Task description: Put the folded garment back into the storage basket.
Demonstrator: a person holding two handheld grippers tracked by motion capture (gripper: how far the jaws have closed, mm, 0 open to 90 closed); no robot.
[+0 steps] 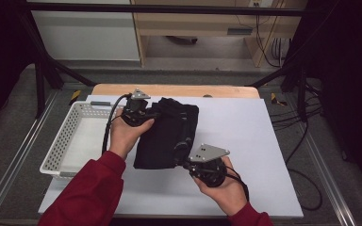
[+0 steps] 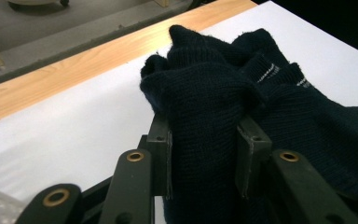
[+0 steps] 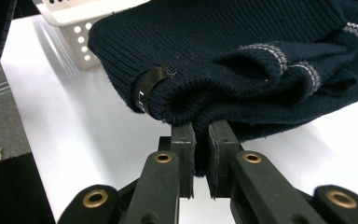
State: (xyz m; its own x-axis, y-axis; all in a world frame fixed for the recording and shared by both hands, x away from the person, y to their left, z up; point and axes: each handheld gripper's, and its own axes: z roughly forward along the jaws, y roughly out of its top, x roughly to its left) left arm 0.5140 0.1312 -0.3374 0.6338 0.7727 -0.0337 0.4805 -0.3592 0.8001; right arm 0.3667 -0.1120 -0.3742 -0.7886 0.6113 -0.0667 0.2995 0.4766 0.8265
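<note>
Dark knit sweater (image 1: 167,134) folded on white mat (image 1: 245,141), just right of basket (image 1: 70,136). Gripped by L gripper (image 2: 204,154) at far end, R gripper (image 3: 200,161) at near hem. Open mat w/ room to right.

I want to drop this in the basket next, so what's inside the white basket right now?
The white basket beside the dark knit garment shows a bare white floor along most of its length. Its near end is covered by the person's left forearm, so that part cannot be checked.
</note>
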